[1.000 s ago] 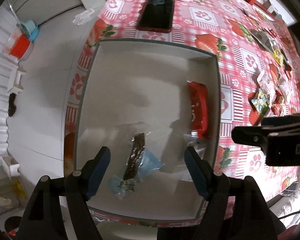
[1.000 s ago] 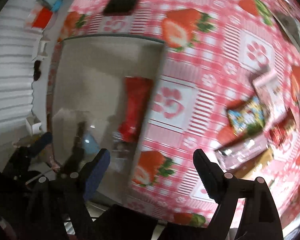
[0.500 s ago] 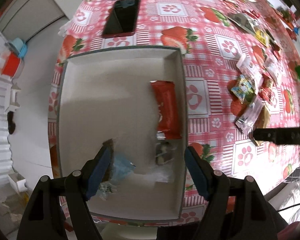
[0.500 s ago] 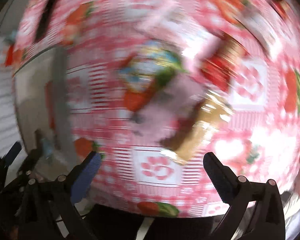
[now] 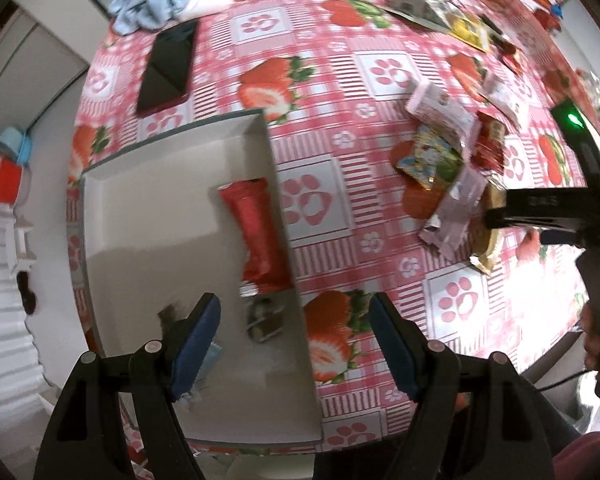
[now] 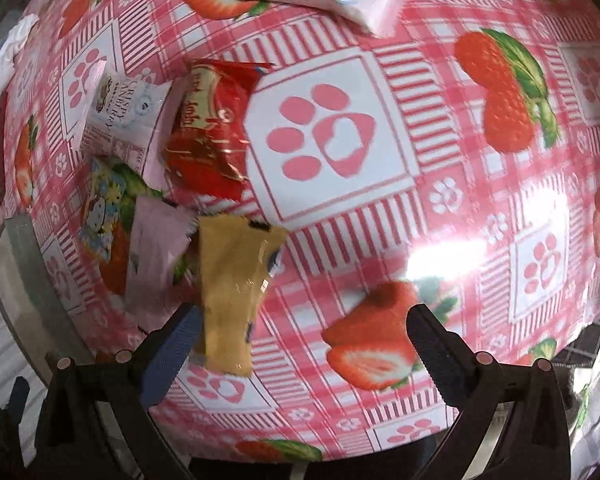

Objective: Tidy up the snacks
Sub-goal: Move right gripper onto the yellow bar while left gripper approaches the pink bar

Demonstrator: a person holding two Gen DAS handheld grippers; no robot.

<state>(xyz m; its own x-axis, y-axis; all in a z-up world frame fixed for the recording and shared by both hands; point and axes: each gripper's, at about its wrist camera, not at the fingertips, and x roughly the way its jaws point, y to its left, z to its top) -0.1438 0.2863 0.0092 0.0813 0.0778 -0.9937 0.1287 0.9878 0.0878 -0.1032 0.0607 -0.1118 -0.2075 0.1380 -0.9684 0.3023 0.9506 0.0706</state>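
Both grippers empty and wide open; the right one has swung from the tray to the loose snack pile.

The right gripper (image 6: 300,332), holding nothing, now hovers over the strawberry tablecloth (image 6: 440,160), its left finger just beside a yellow packet (image 6: 232,280) next to a pink packet (image 6: 152,248) and a red packet (image 6: 208,136), likely the next pick. The left gripper (image 5: 294,330), also spread and empty, has drifted to the white tray (image 5: 148,216)'s right edge, where a red bar (image 5: 256,232) and a small clear-wrapped snack (image 5: 262,318) already lie.
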